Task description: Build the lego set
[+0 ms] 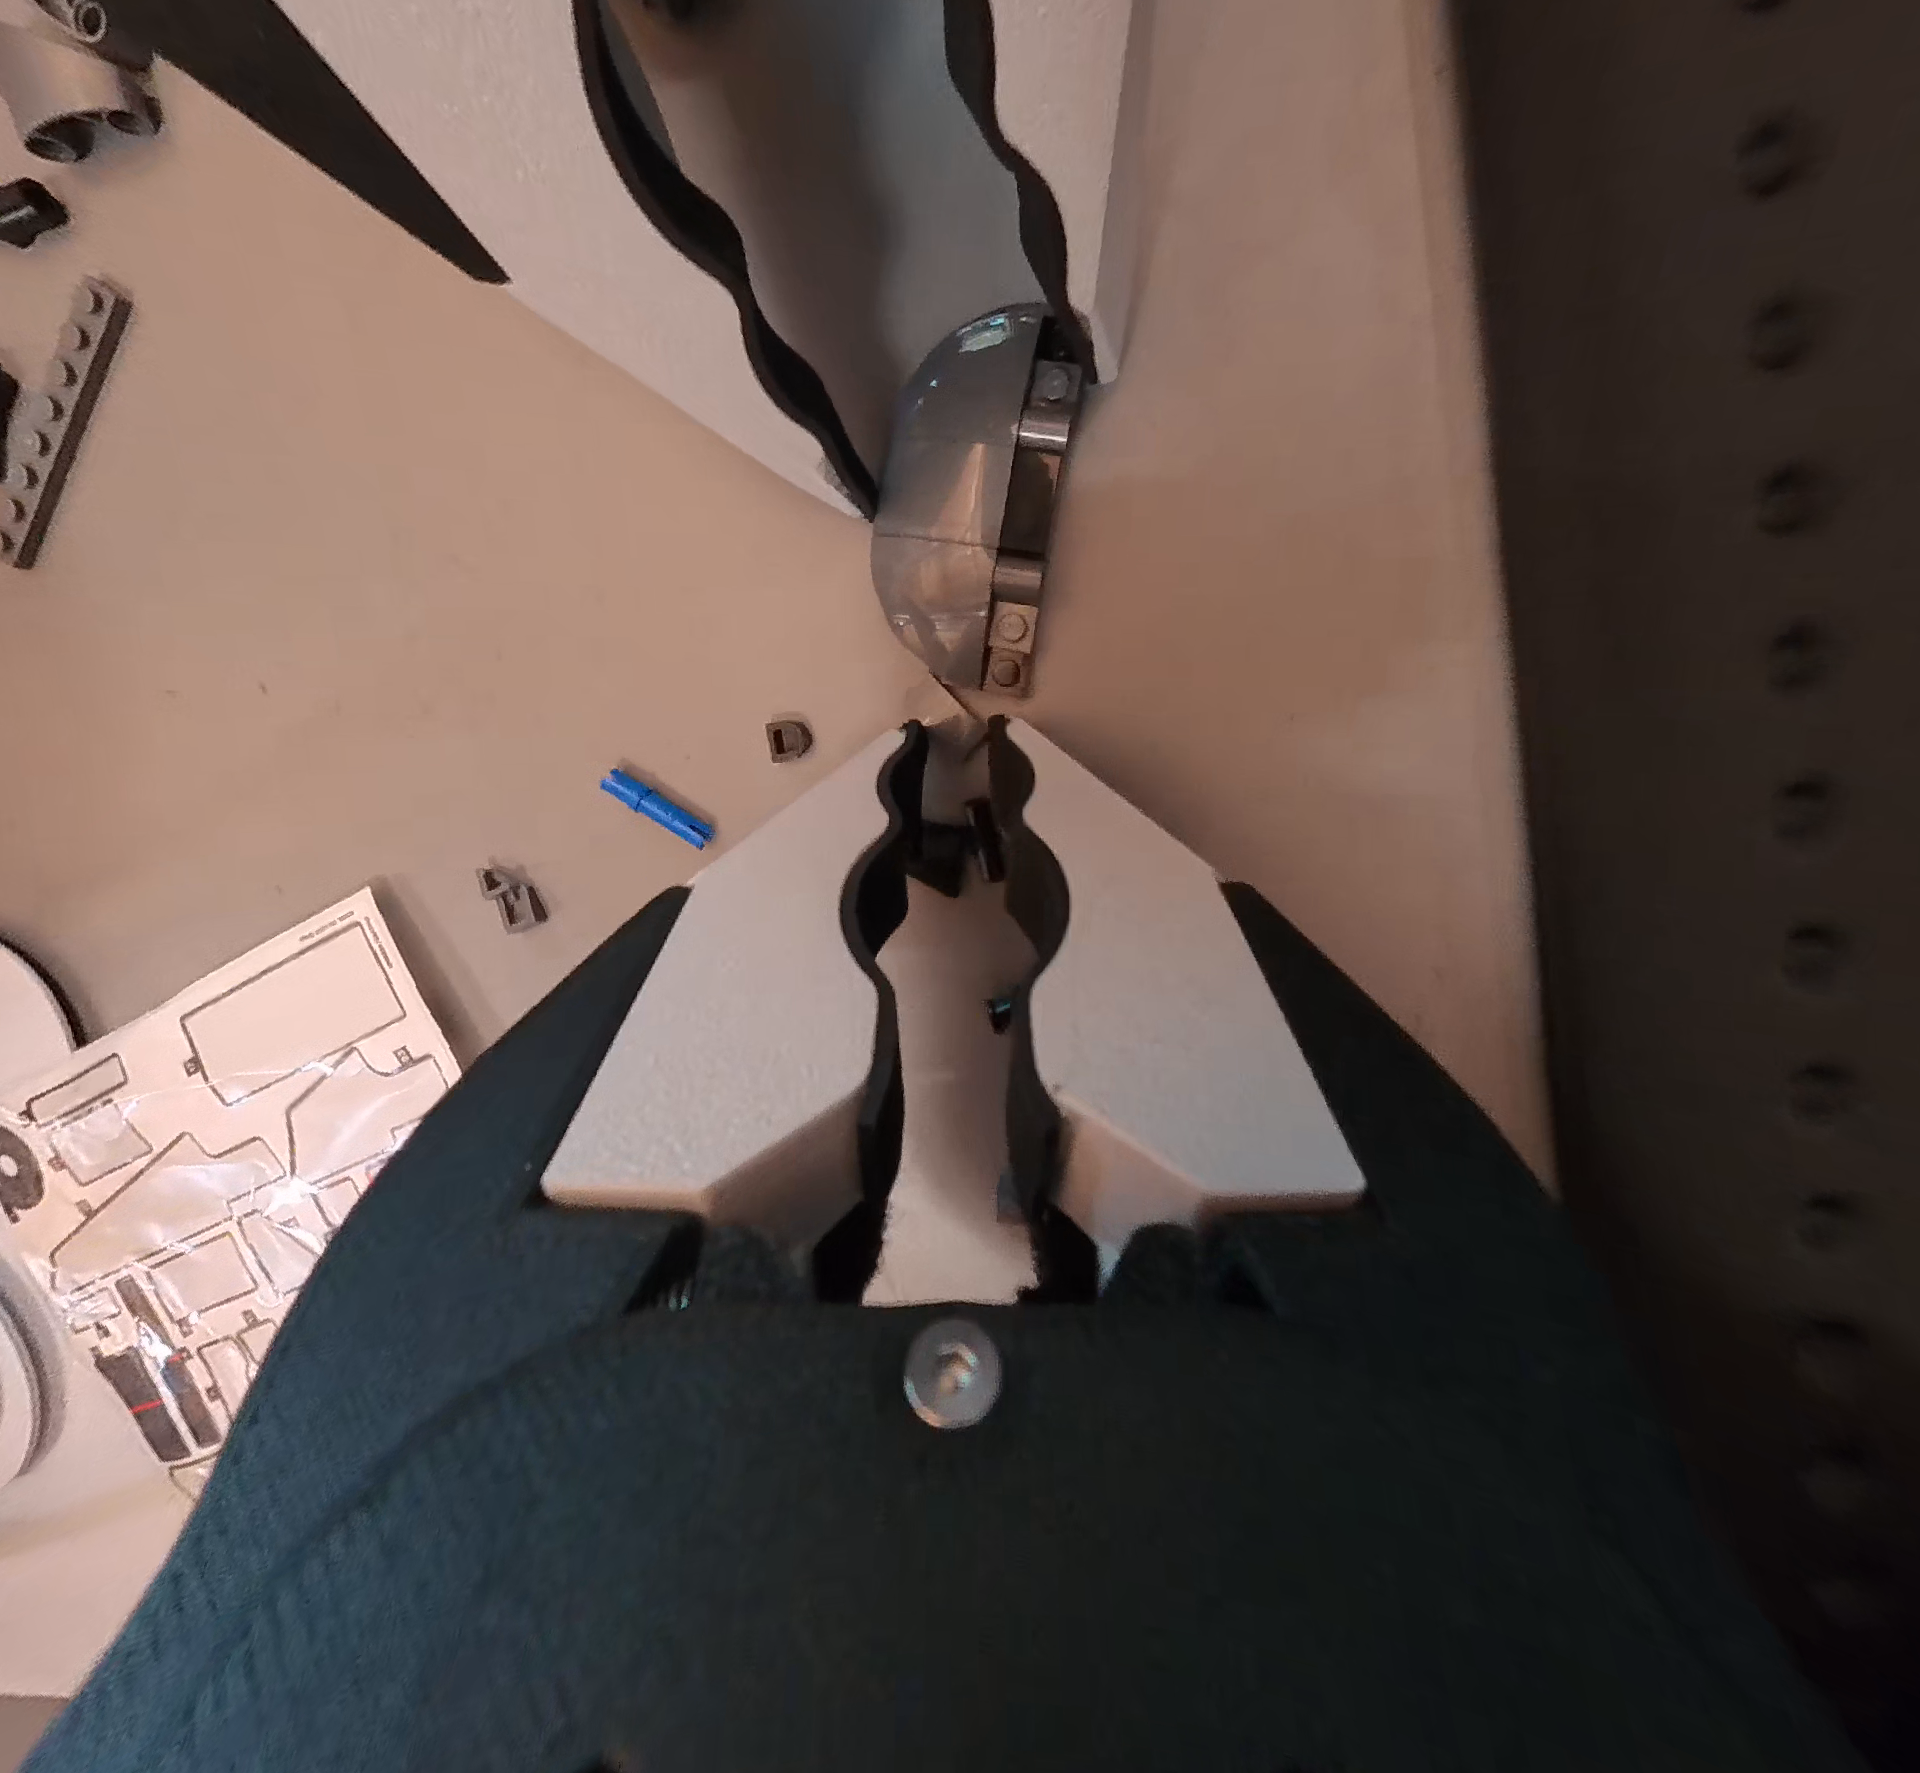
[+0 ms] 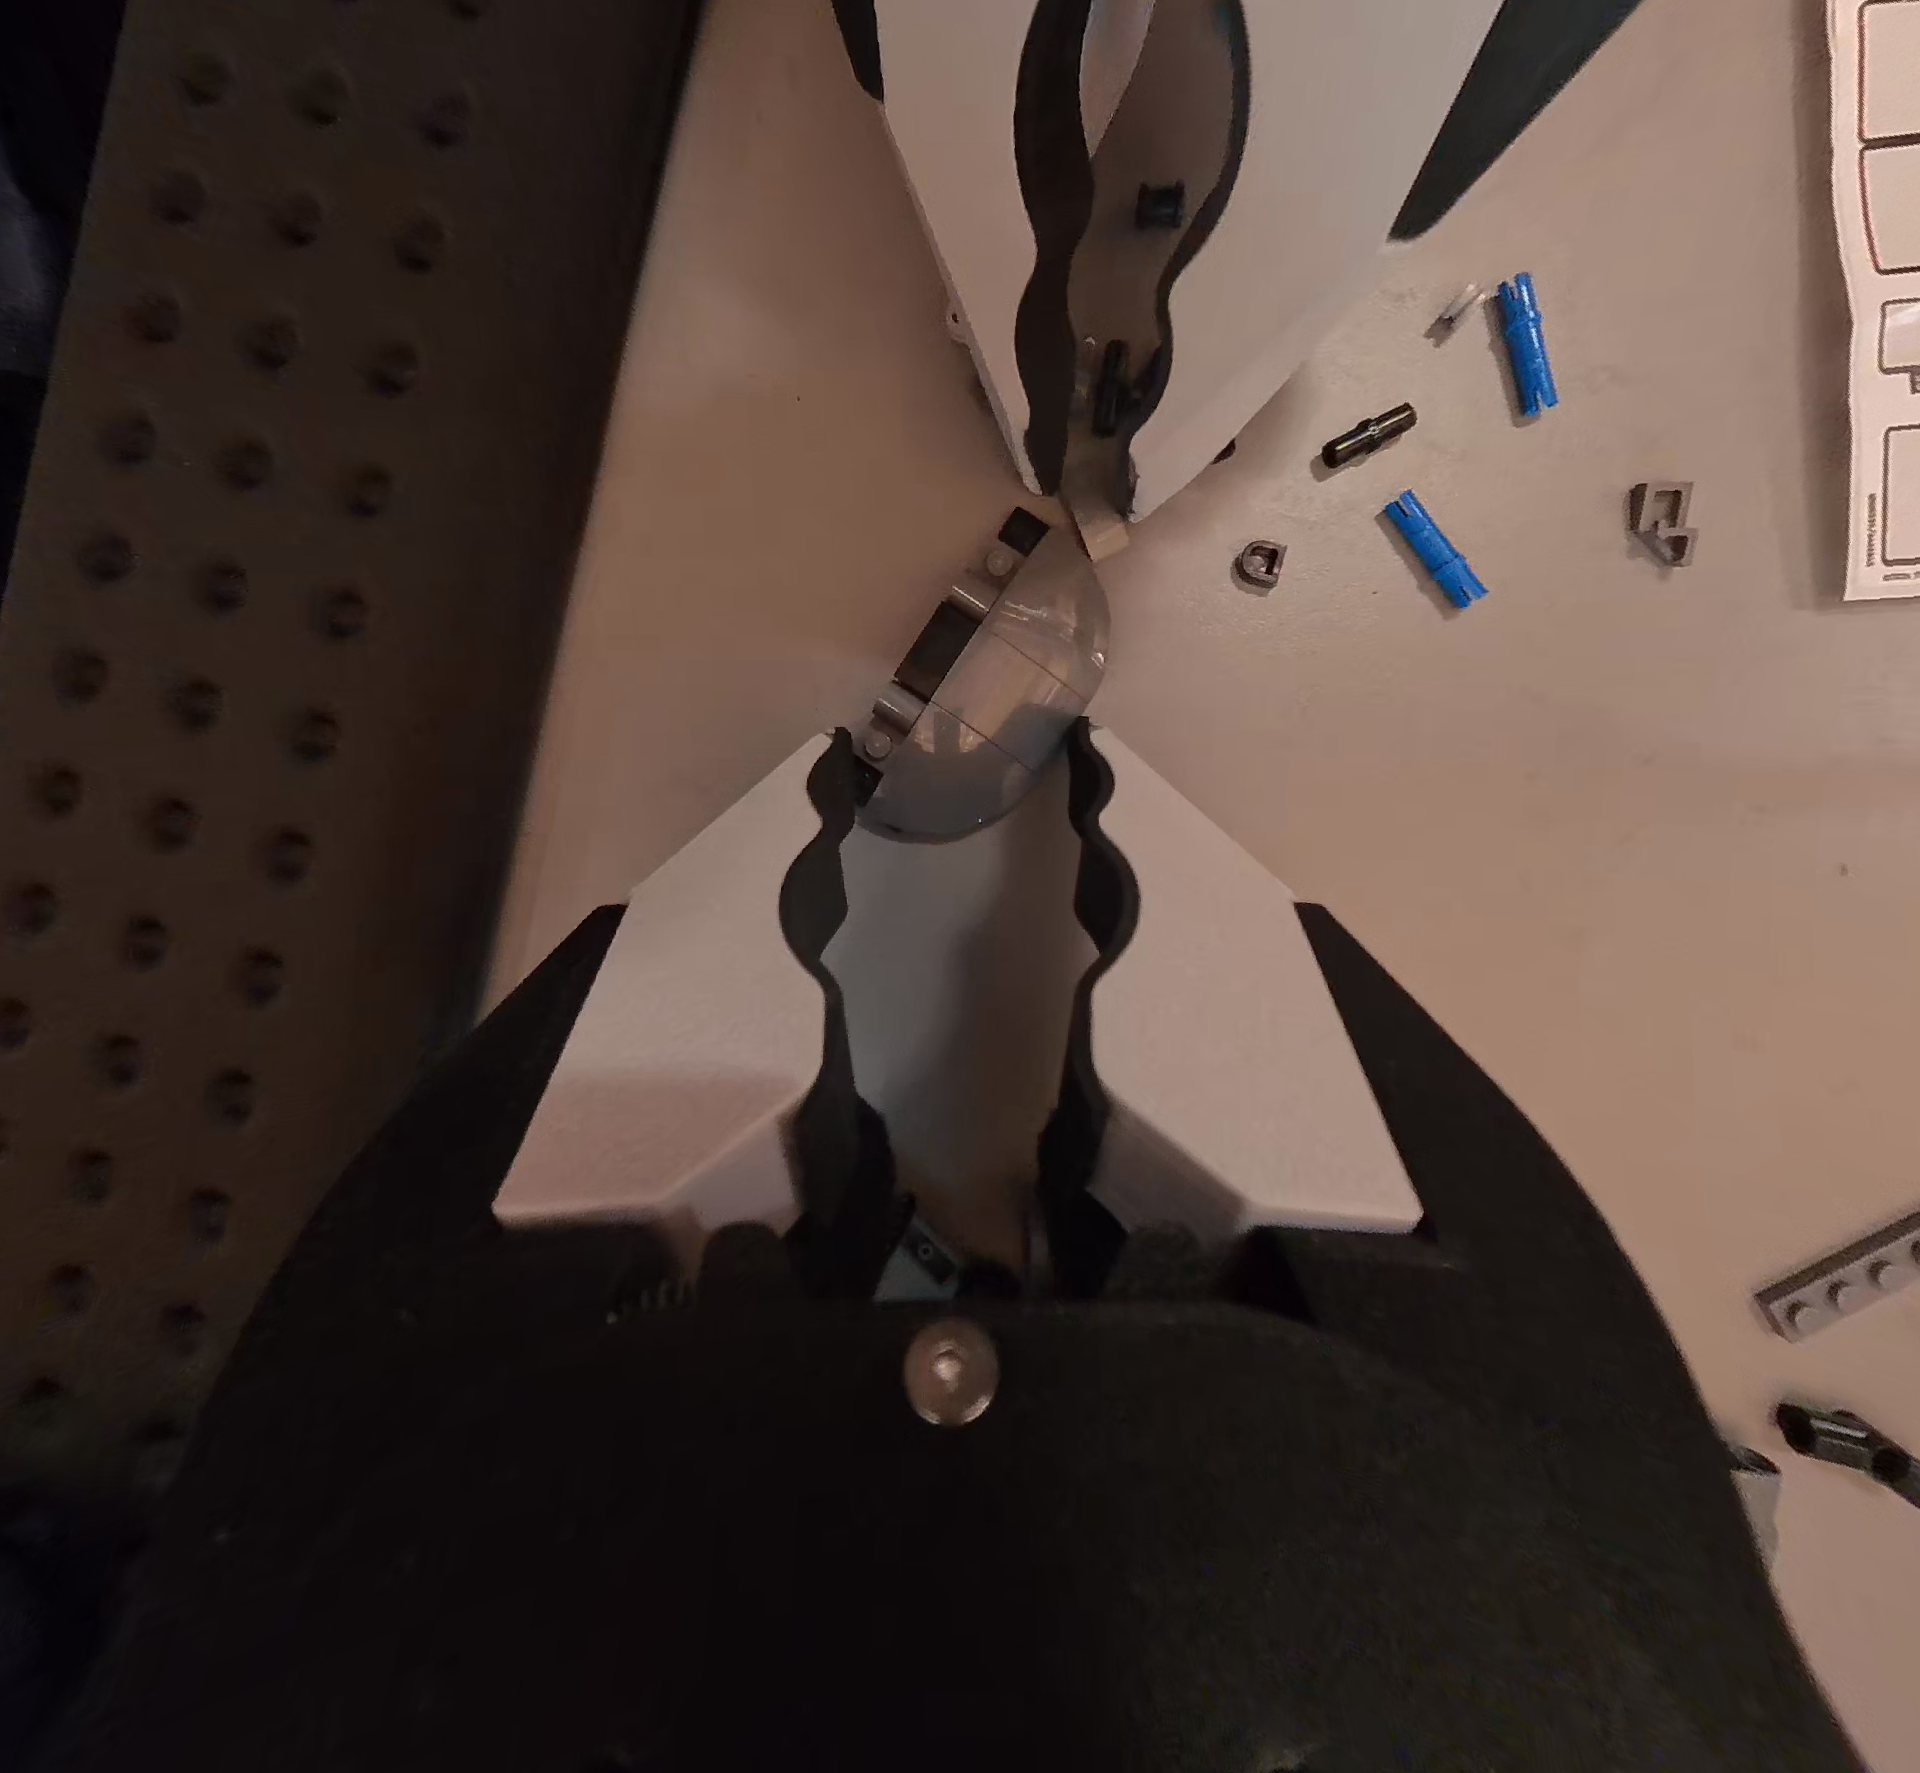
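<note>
With the right tongs (image 2: 951,736) clamped on the grey domed assembly (image 2: 997,684) above the worktop (image 2: 1455,840), the left tongs (image 1: 951,731), pinching a small tan piece (image 2: 1101,534), should press squarely onto its near end.

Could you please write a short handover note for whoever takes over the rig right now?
Right tool: shut on the grey domed lego assembly, gripping its lower end.
Left tool: shut on a small part at its tips, meeting the assembly's end; black bits sit between its fingers.
On the table: two blue pins, a black pin, small grey pieces, a grey studded plate, and the sticker sheet.
Done: the dome is partly built.
Left: seat the small part, then add the loose pieces.
</note>
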